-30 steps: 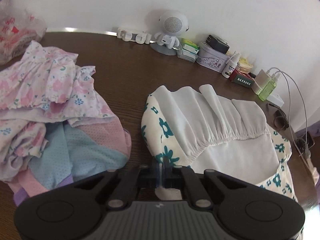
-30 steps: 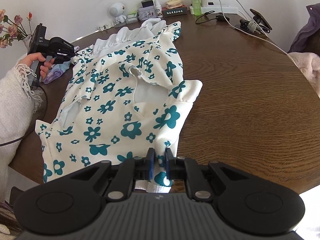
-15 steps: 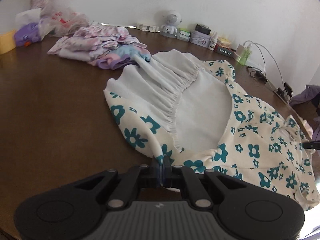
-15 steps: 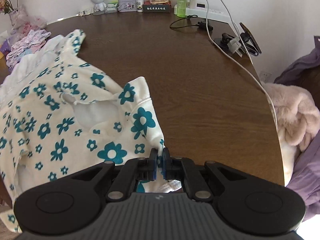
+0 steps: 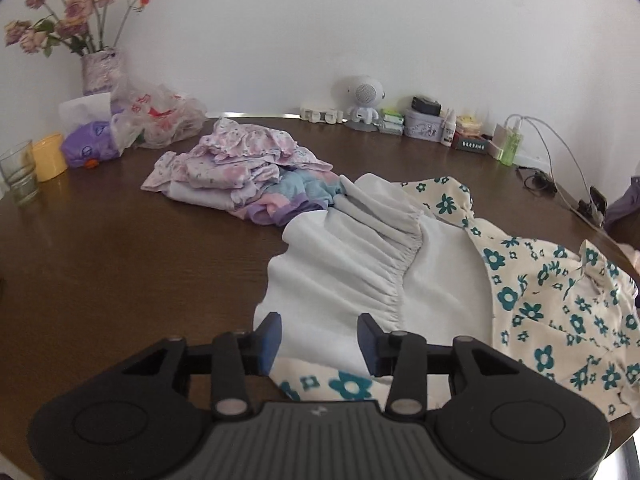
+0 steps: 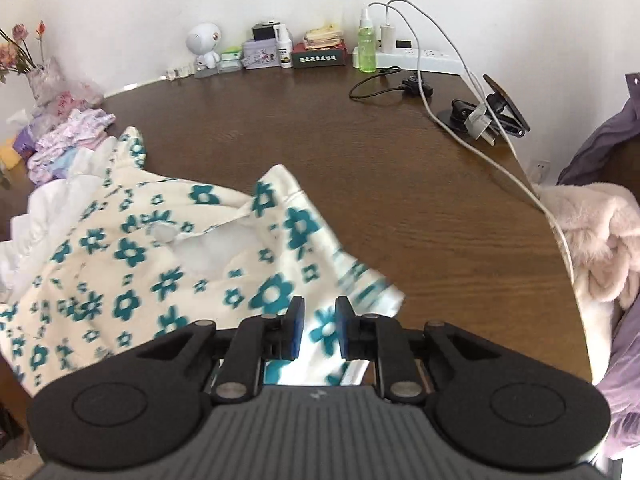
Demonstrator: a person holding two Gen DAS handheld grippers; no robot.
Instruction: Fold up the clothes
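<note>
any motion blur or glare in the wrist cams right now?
Right wrist: floral dress hem smeared by motion blur near the right gripper; the rest is sharp. Left wrist: no blur; soft window glare on the table at its far edge, strong fisheye bending at the borders.

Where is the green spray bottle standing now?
In the right wrist view the green spray bottle stands at the far edge of the table, against the wall, between the dark box and the white power strip.

One floral dress (image 5: 552, 304), one heap of clothes (image 5: 248, 168), two cups (image 5: 48, 156), one vase (image 5: 98, 72)
</note>
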